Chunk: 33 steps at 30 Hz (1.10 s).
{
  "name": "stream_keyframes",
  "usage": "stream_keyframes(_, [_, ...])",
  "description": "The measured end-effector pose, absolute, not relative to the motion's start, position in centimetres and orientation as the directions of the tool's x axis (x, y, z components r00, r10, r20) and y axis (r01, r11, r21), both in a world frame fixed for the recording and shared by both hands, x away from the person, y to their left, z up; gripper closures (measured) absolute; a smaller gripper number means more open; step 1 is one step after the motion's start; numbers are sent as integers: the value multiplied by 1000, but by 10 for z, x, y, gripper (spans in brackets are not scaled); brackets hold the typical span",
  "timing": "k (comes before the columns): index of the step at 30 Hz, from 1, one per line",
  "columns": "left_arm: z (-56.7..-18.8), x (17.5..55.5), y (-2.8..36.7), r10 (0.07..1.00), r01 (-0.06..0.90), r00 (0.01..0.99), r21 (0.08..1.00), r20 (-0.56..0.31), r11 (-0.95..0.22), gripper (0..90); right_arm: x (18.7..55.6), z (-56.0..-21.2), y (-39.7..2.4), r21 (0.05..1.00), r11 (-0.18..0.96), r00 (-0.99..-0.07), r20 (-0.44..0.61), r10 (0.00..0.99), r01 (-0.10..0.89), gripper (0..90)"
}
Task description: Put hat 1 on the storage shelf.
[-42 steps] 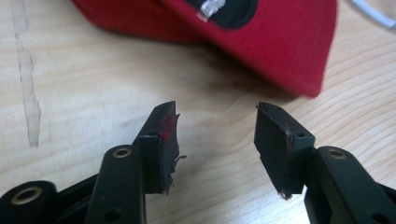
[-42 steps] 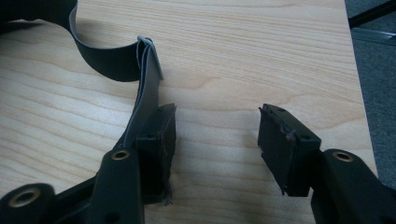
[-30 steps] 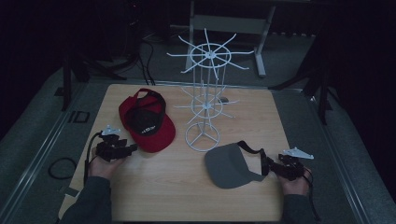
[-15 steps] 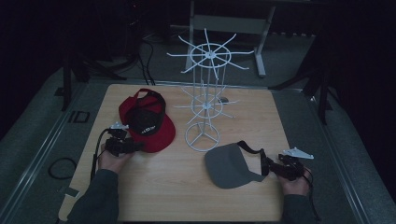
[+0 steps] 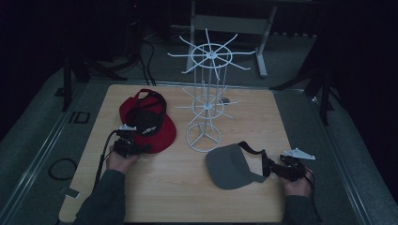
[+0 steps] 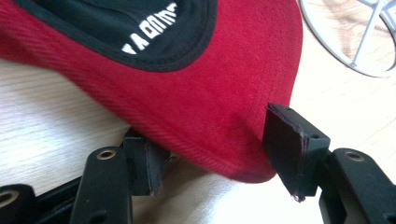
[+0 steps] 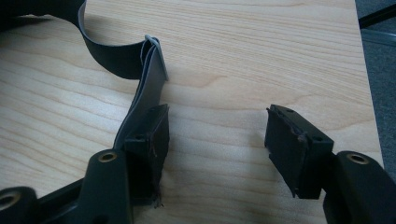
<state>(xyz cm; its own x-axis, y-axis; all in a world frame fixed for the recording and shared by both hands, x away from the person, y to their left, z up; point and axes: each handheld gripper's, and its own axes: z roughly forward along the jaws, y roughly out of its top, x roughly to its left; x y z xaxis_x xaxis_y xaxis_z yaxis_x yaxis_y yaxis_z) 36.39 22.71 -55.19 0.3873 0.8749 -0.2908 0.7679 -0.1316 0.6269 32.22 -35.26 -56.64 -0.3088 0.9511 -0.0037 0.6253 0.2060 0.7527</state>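
- High view: we count two caps on the table (image 5: 155,197), one red cap (image 5: 148,121) on the left half and one grey cap (image 5: 230,165) on the right half, well apart.
- Between them stands one white wire rack (image 5: 206,101); its ring base lies just beside the red cap's brim and near the grey cap's crown. The rack's arms carry no caps.
- The red cap lies upside down, its black lining with white lettering facing up; nothing lies inside it.
- The grey cap lies crown up, its dark strap (image 5: 248,147) looping out on the side towards our right gripper (image 5: 274,168).
- Our left gripper (image 5: 136,149) sits at the near edge of the red cap's brim. In the left gripper view its jaws stand released and wide, having just been opening, with the brim edge (image 6: 224,140) reaching in between them; one pad is under the brim, the other beside it, and we see no squeeze.
- In the right gripper view, our right gripper's jaws also stand released, having just been opening; the strap's end (image 7: 140,107) lies along the outer side of one jaw, not between the pads. Bare wood shows in the gap.
- We count two grippers, one in each hand, both low at the table.
- Beyond the table's far edge, dark stand legs and cables sit on the grey floor.
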Motion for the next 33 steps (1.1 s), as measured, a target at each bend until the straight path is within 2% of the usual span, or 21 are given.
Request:
stream_keyframes(13, [-557,368,226,864,771,388,627,-322,-113,481,322,-566,-353,752,207,-311,-3,950,625,390])
stream_keyframes(33, [-556,355,224,838,730,410,681,-360,-65,760,322,-566,-353,752,209,-317,-1,949,624,385])
